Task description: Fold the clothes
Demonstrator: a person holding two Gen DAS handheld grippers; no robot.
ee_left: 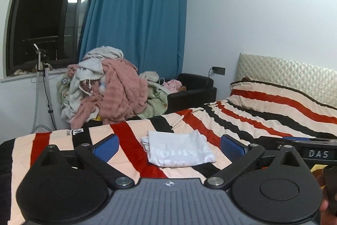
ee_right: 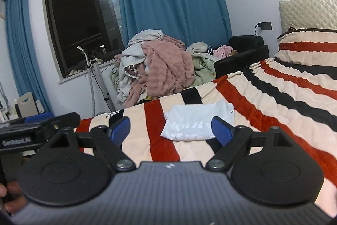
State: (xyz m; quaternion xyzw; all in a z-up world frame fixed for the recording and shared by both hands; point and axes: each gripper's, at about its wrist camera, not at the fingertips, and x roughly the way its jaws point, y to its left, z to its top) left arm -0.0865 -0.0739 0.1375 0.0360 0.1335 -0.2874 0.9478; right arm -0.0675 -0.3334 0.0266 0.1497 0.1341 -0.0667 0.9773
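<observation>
white folded t-shirt (ee_left: 179,148) lies flat, lettering upward, on striped blanket (ee_left: 242,119).

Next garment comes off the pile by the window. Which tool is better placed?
Left, marginally. The clothes pile lies to the left beyond the bed, on the left tool side. The right tool is also open and empty above the folded white shirt.
</observation>
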